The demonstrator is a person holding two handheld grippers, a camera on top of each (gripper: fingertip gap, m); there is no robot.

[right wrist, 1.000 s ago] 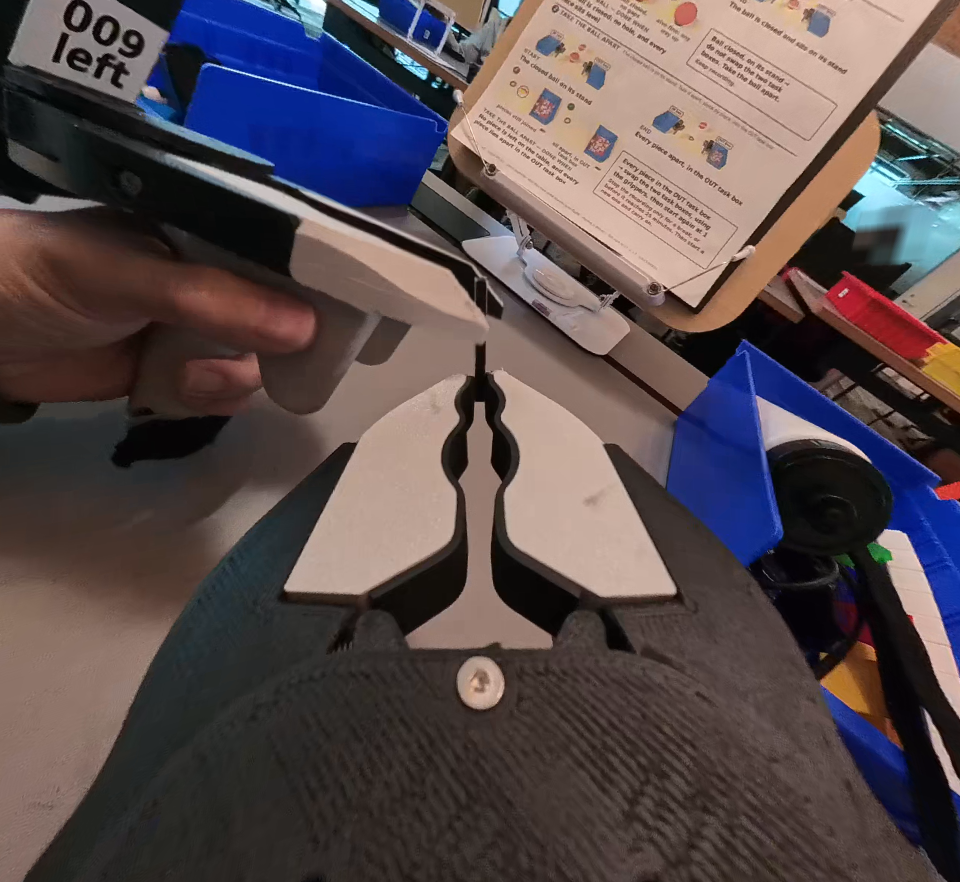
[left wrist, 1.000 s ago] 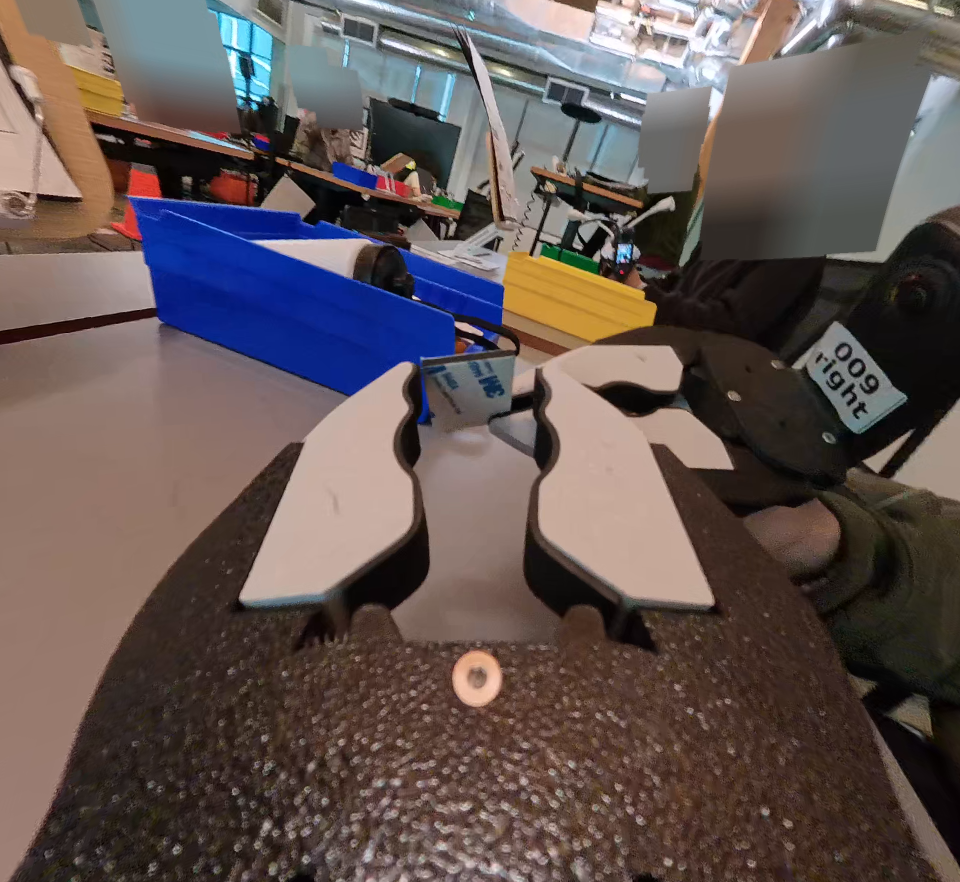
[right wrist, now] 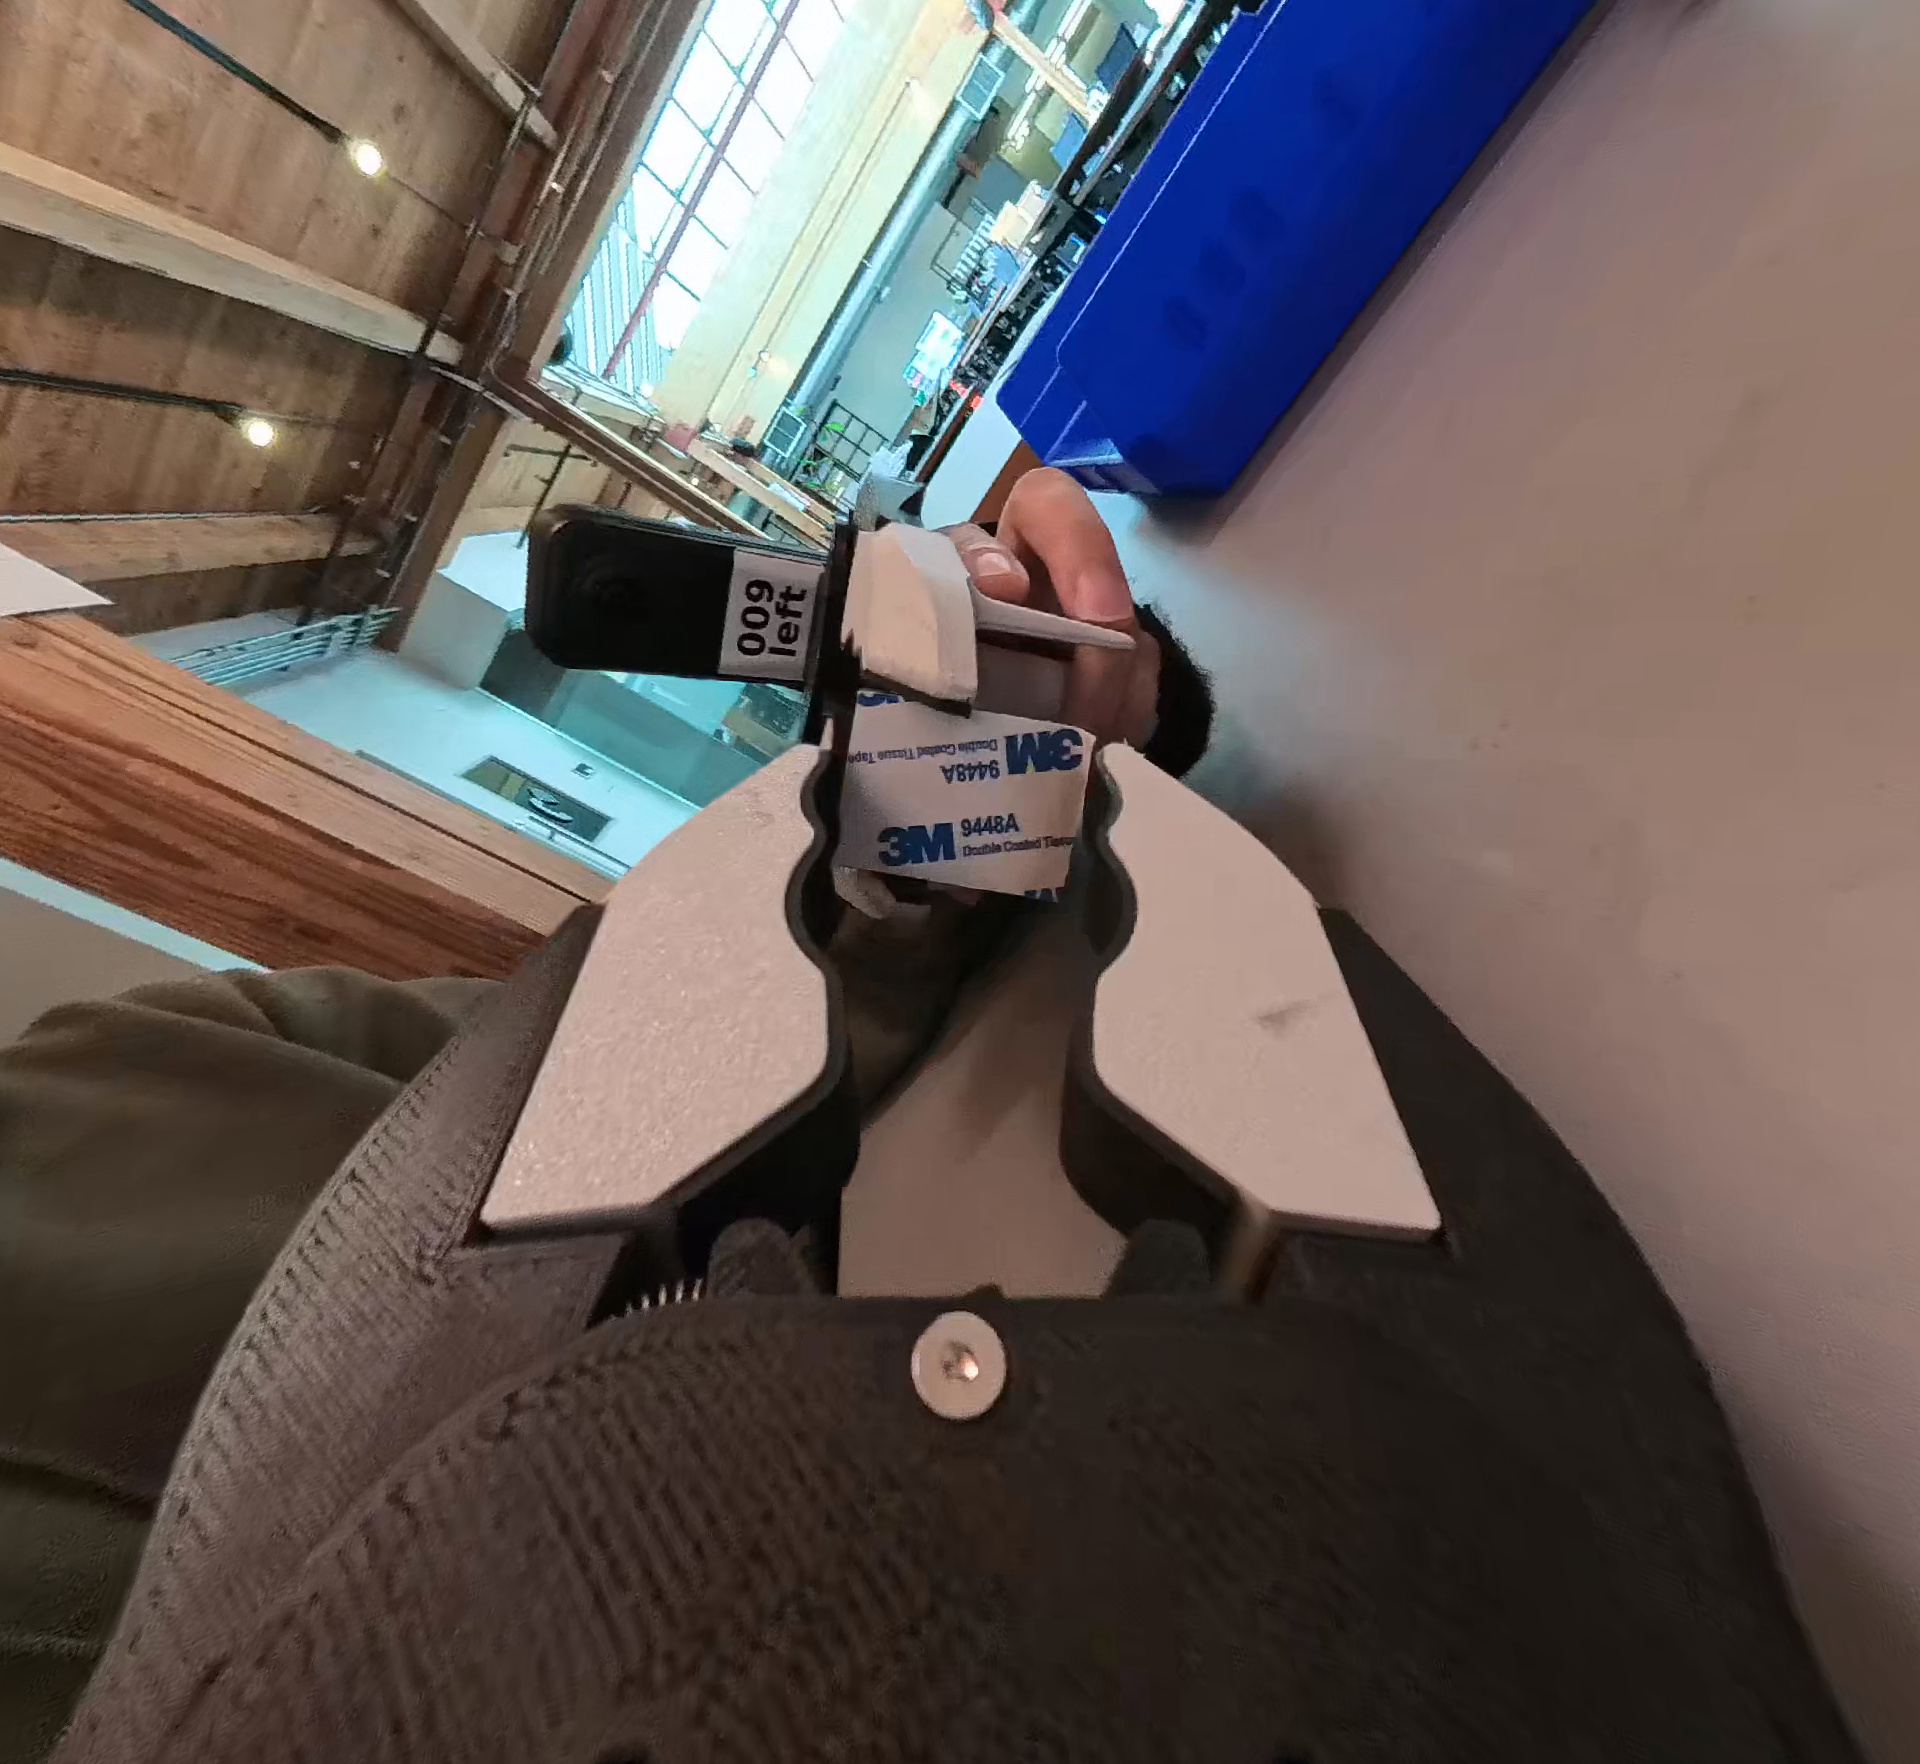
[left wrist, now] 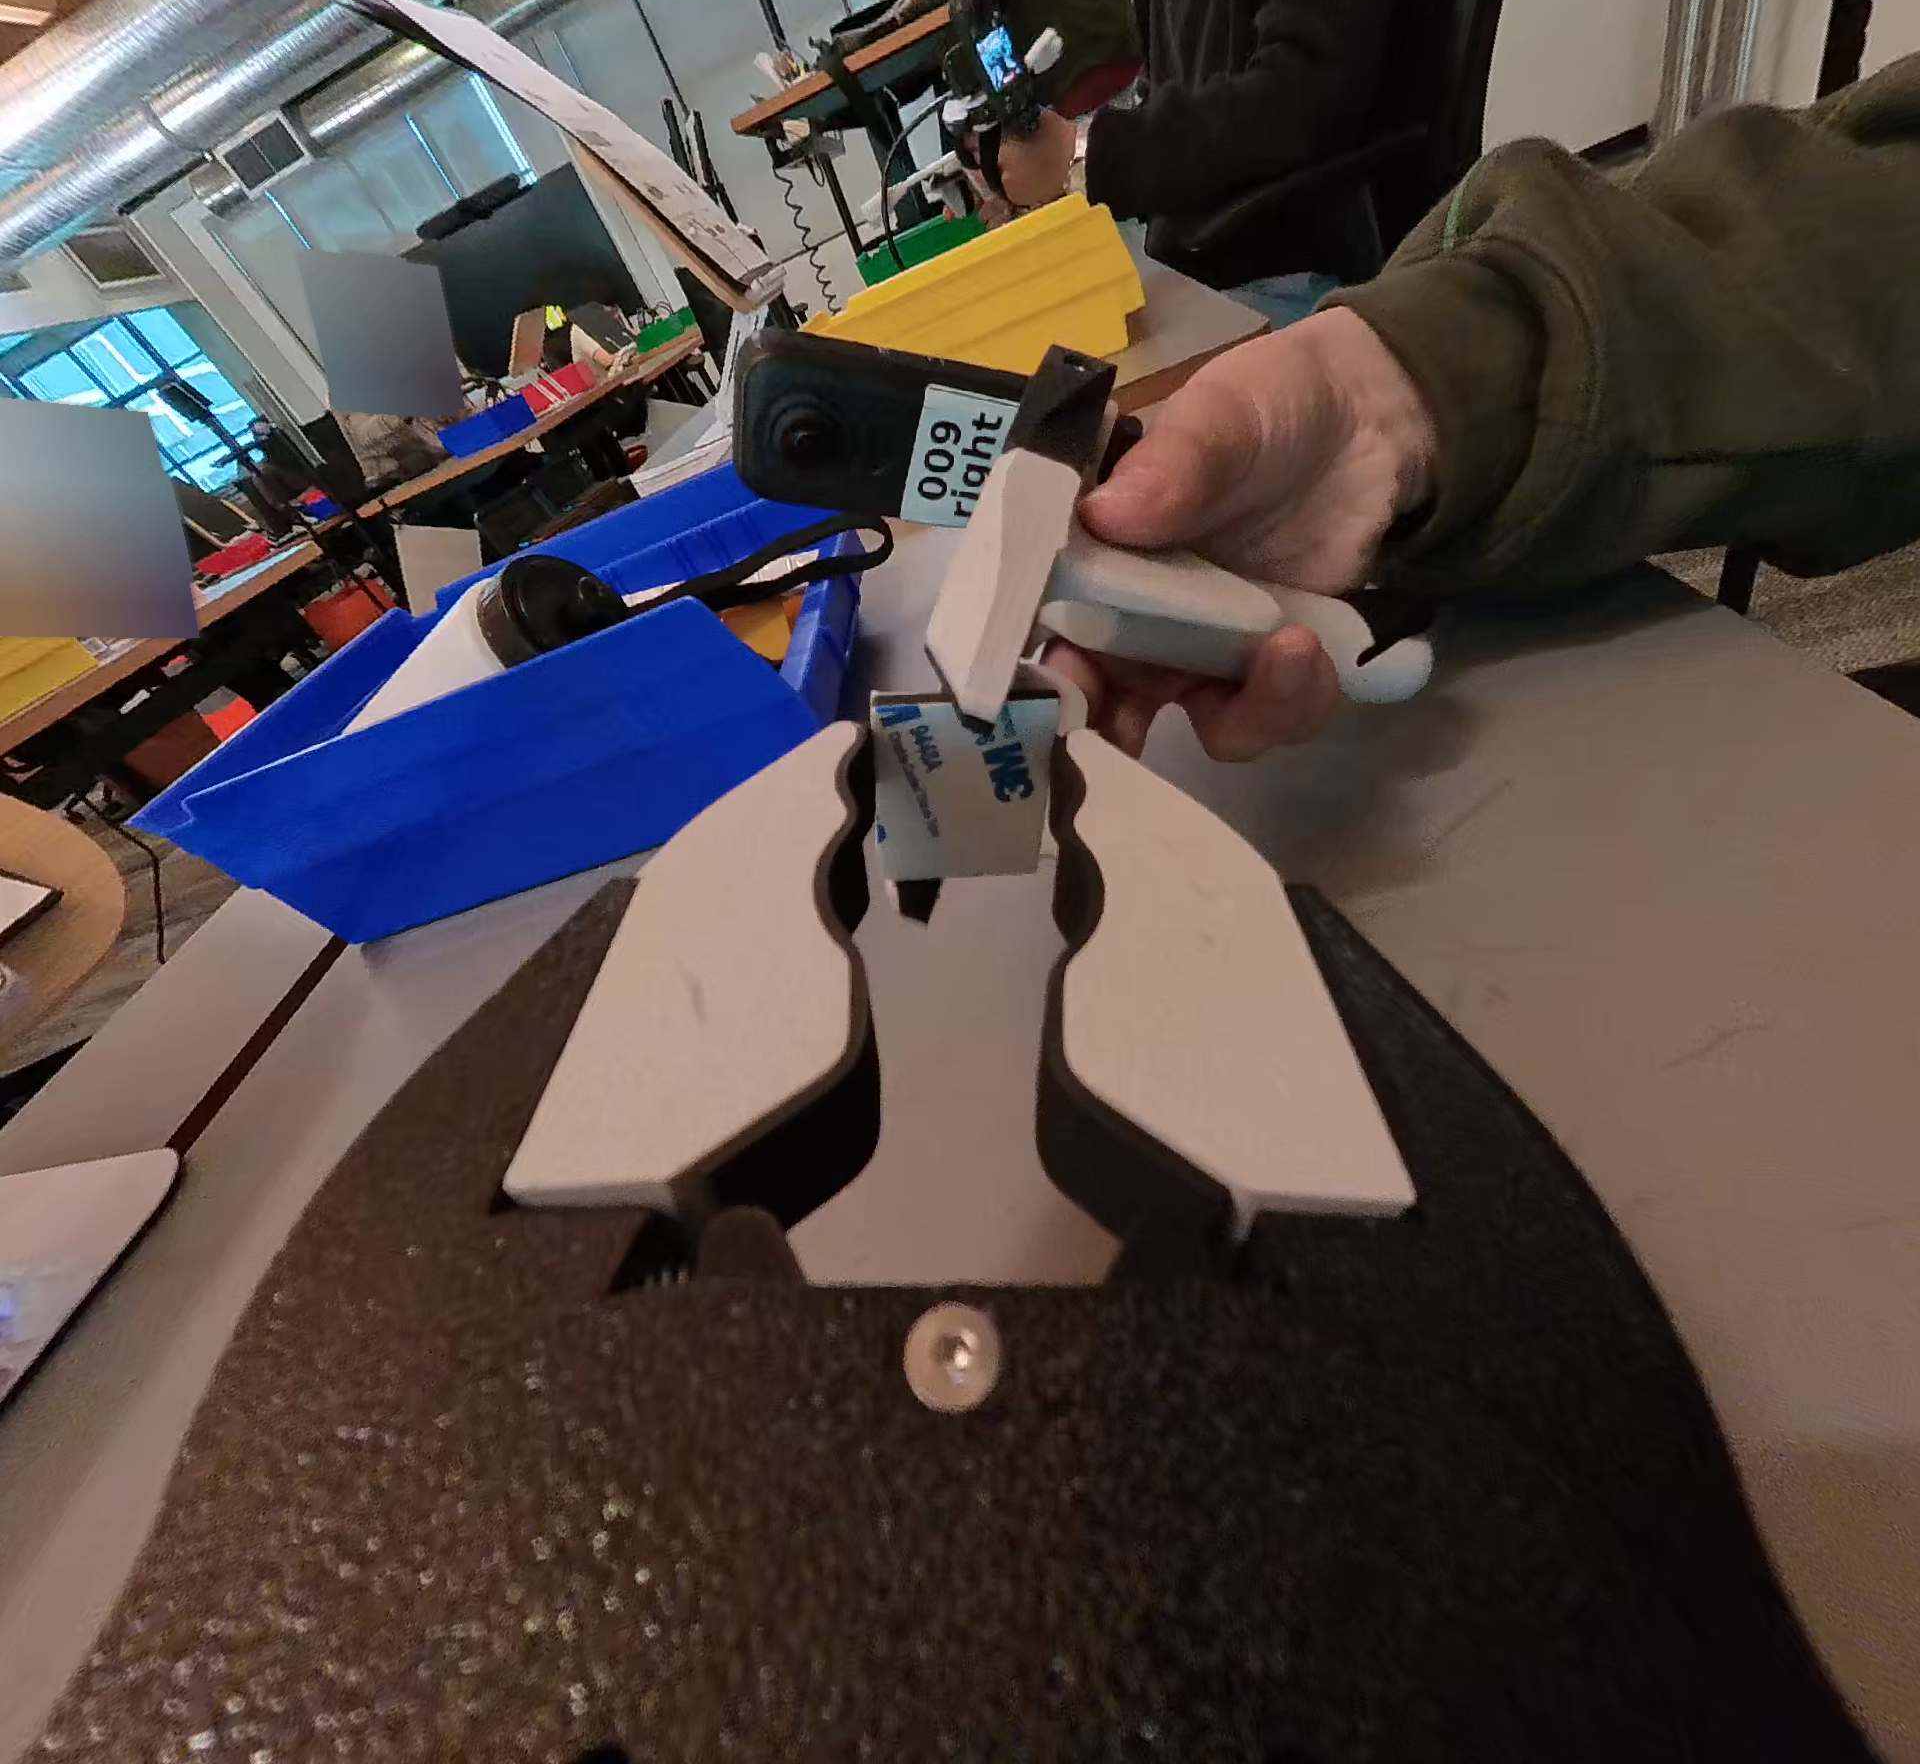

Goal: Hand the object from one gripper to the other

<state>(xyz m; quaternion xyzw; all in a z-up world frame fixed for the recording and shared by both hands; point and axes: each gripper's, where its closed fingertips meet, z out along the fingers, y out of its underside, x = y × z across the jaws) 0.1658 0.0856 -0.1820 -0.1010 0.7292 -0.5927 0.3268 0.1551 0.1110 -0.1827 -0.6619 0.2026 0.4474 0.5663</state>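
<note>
Jaws astride pad point(left wrist: 958, 805) (face-on both views)

The object's a small flat square pad point(left wrist: 958, 798) with a white backing printed in blue point(right wrist: 961, 815). It's up off the table, standing roughly upright, face toward both cameras.

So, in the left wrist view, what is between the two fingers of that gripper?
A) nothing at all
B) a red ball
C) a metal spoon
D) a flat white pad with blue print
D: a flat white pad with blue print fills the gap between the spread fingers of the left gripper, above the grey table.
</note>
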